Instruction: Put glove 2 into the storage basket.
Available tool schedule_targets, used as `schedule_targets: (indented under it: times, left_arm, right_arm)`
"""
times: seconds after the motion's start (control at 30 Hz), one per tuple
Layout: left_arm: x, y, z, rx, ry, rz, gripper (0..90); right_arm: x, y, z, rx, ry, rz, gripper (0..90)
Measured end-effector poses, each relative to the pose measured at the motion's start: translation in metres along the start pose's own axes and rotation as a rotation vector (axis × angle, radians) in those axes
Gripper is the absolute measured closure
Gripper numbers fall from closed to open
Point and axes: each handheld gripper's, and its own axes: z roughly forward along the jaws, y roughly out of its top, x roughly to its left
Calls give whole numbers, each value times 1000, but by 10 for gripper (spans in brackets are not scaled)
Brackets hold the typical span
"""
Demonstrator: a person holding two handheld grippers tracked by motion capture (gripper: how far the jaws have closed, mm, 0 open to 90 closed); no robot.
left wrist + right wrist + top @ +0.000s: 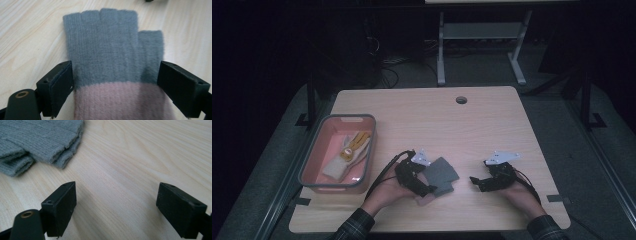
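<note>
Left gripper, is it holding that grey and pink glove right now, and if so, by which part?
Nothing is held. The left gripper stands open around the glove near where grey meets pink, the glove lying flat on the table. The right gripper is open too.

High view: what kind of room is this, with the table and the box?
Probably a lab or workroom for recording tabletop tasks. A bare wooden table holds a pink bin with gloves, a person works two handheld grippers, and another desk frame with cables stands behind on grey carpet.

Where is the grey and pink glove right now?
In the high view the glove lies flat on the table, near the front, just right of the left tool, whose open jaws flank its cuff.
</note>
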Motion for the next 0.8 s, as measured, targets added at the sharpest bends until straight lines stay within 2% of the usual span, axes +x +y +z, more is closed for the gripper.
schedule_targets:
  times: [0.07, 0.27, 0.33, 0.37, 0.43, 0.53, 0.6, 0.73, 0.8]
  left_arm:
    - [1, -2, 3, 12, 8, 3, 126]
    - [3, -6, 8, 4, -19, -40, 127]
    - [5, -8, 10, 22, -41, -52, 127]
    - [5, -9, 12, 17, -59, -74, 131]
    - [4, -9, 12, 10, -67, -65, 147]
    - [1, -7, 11, 29, -75, -36, 234]
    - [1, -7, 9, 36, -86, -34, 284]
    - [-1, -5, 9, 39, -143, -38, 509]
    - [-2, -4, 8, 46, -149, -39, 567]
  right_arm:
    - [0, 0, 0, 0, 0, 0, 163]
    - [0, 0, 0, 0, 0, 0, 163]
    - [0, 0, 0, -1, 0, 0, 163]
    - [0, 0, 0, -1, 0, -1, 163]
    - [0, 0, 0, -1, 0, -1, 163]
    - [0, 0, 0, -1, 0, 0, 163]
    - [0, 0, 0, -1, 0, 0, 163]
    - [0, 0, 0, -1, 0, -1, 163]
    - [0, 0, 0, -1, 0, -1, 163]
